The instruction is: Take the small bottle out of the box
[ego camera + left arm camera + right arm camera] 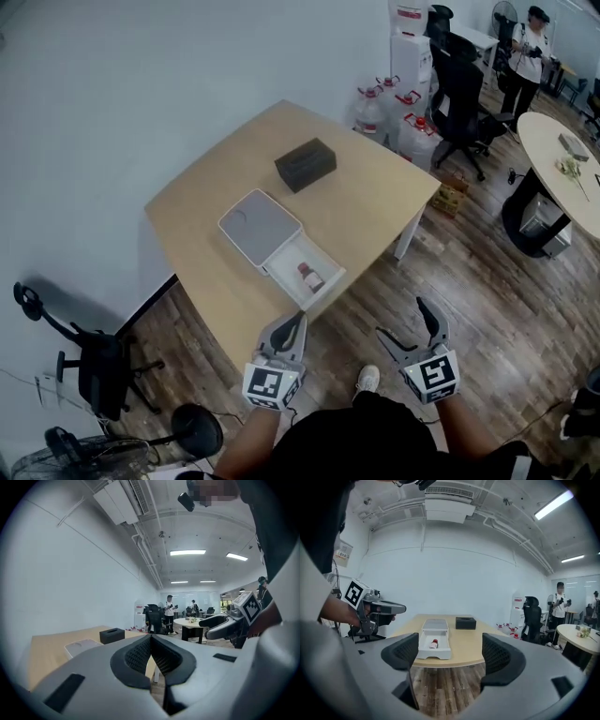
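Right gripper stands wide and empty, left gripper is clenched; both hover short of the box. Next I must reach inside it for the small bottle.

"What colours have I got on the feed?"
"I see a pale wood desk, a white box with a grey lid, and a red-capped small bottle."
"Anything else?"
"A black tissue box and a brown plank floor."

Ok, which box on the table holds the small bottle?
The white box, nearer the table edge: its drawer is slid out with the small bottle inside. The black box sits farther back.
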{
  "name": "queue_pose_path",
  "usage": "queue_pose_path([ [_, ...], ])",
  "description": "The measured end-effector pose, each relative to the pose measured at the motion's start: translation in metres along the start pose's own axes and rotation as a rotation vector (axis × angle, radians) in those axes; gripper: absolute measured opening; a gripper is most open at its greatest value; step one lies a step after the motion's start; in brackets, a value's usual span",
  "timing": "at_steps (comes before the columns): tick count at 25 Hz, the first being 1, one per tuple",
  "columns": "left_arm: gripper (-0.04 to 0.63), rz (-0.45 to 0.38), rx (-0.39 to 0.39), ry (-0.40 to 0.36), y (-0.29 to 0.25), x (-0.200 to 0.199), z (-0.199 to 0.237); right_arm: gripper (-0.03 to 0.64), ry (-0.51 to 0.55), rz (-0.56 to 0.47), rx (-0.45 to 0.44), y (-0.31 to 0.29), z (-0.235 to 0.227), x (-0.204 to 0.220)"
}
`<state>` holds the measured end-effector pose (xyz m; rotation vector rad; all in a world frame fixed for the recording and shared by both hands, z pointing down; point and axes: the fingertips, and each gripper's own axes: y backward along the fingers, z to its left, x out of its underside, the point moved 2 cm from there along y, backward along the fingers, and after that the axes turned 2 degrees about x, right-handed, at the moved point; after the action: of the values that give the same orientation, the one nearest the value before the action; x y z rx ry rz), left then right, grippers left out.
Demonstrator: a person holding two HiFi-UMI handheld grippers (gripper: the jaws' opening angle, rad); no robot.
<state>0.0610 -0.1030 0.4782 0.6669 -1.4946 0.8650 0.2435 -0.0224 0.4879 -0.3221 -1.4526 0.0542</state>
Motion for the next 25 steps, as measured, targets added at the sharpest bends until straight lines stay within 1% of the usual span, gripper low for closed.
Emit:
queue_pose_path([
  [4,0.014,0.019,-0.066,0.013,-0.011,0.003,-0.001,0.414,-0.002,0.013,-0.088,-0.027,-0.009,0.006],
  [8,0.014,0.051,-0.155,-0.039,-0.003,0.004,0.006,0.408,0.029,0.045,-0.190,-0.045,-0.006,0.018],
  [14,0.014,0.095,-0.255,-0.076,0.015,0.007,0.036,0.397,0.027,0.113,-0.291,-0.080,0.009,0.031],
  [19,0.014,0.082,-0.263,-0.062,0.019,0.013,0.050,0.351,0.056,0.161,-0.346,-0.111,0.029,0.032],
  [22,0.015,0.077,-0.258,-0.046,0.021,0.019,0.059,0.350,0.054,0.188,-0.381,-0.136,0.042,0.031],
  [25,0.014,0.084,-0.258,-0.028,0.025,0.024,0.074,0.351,0.061,0.237,-0.402,-0.162,0.056,0.032],
])
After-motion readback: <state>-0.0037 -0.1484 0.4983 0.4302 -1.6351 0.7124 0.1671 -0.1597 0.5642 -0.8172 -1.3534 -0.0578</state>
